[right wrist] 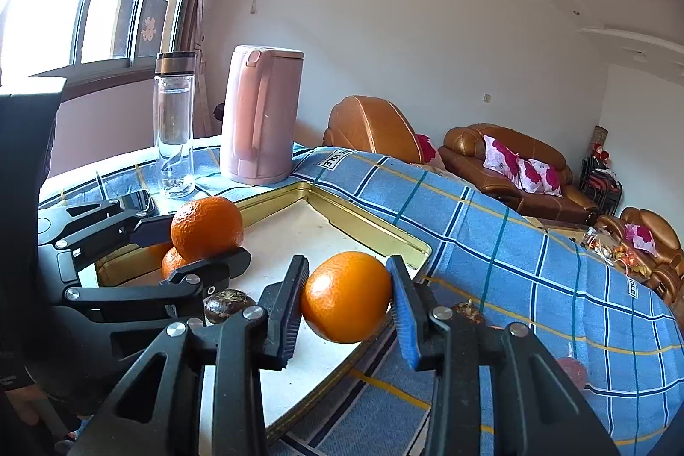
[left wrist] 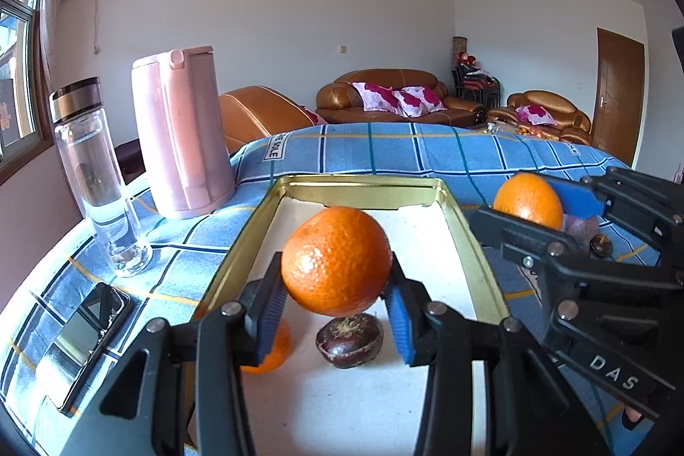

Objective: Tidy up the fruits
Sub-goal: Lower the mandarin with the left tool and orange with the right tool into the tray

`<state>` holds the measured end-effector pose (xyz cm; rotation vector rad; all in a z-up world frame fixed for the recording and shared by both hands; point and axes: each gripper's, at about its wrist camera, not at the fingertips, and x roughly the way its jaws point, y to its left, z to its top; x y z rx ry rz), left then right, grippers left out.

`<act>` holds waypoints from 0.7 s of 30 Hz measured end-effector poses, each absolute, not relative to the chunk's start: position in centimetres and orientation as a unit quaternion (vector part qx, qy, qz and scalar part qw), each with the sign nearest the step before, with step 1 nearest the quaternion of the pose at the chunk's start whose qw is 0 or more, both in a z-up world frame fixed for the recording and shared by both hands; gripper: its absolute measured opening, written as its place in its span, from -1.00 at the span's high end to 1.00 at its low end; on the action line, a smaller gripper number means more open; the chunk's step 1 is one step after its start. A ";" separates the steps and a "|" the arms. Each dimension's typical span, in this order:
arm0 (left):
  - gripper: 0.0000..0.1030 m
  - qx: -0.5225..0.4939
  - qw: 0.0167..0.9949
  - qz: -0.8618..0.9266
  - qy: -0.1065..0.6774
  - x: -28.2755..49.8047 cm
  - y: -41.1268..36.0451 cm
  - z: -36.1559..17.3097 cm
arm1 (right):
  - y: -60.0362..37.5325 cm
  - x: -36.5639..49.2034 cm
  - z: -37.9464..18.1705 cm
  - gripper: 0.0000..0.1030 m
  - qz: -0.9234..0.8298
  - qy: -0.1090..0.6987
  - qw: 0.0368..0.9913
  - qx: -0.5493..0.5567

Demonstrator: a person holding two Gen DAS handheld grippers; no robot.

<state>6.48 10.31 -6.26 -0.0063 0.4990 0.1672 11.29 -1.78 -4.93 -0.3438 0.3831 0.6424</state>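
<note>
My left gripper (left wrist: 337, 300) is shut on an orange (left wrist: 336, 260) and holds it above the gold-rimmed tray (left wrist: 367, 186). In the tray below lie a dark brown round fruit (left wrist: 349, 340) and another orange (left wrist: 273, 353), partly hidden by my left finger. My right gripper (right wrist: 346, 310) is shut on a second orange (right wrist: 346, 297) over the tray's right rim (right wrist: 363, 229). In the right wrist view the left gripper (right wrist: 194, 242) holds its orange (right wrist: 207, 228) at the left. The right gripper (left wrist: 551, 208) and its orange (left wrist: 528, 199) show at the right of the left wrist view.
A pink kettle (left wrist: 181, 133) and a glass bottle (left wrist: 96, 178) stand at the tray's far left. A phone (left wrist: 83, 345) lies on the blue checked cloth (left wrist: 384, 148). Small dark fruits (left wrist: 600, 244) lie on the cloth right of the tray.
</note>
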 end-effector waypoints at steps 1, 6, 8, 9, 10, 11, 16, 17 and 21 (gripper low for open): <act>0.14 -0.003 0.965 0.086 0.250 6.5 10.6 -6.4 | -1.6 11.4 -5.1 0.24 0.314 0.189 0.915 -0.166; 0.14 -0.007 0.961 0.094 0.261 6.4 11.5 -6.9 | -0.8 11.6 -5.8 0.24 0.323 0.202 0.910 -0.166; 0.14 -0.005 0.960 0.095 0.265 6.4 11.6 -7.0 | -0.4 11.6 -6.1 0.24 0.326 0.206 0.907 -0.169; 0.14 -0.005 0.959 0.095 0.266 6.3 11.7 -7.1 | -0.3 11.6 -6.2 0.24 0.327 0.208 0.906 -0.170; 0.14 -0.004 0.958 0.096 0.269 6.3 11.8 -7.1 | -0.1 11.6 -6.3 0.24 0.328 0.211 0.905 -0.171; 0.14 -0.002 0.958 0.096 0.272 6.3 11.9 -7.2 | 0.0 11.6 -6.4 0.24 0.330 0.213 0.904 -0.171; 0.14 0.004 0.953 0.100 0.287 6.4 12.3 -7.8 | 0.7 11.6 -7.2 0.24 0.335 0.228 0.896 -0.181; 0.14 0.005 0.952 0.101 0.289 6.5 12.4 -7.9 | 0.8 11.7 -7.4 0.24 0.336 0.232 0.895 -0.181; 0.14 0.011 0.949 0.101 0.299 6.6 12.5 -8.1 | 1.1 11.9 -7.9 0.24 0.339 0.245 0.889 -0.186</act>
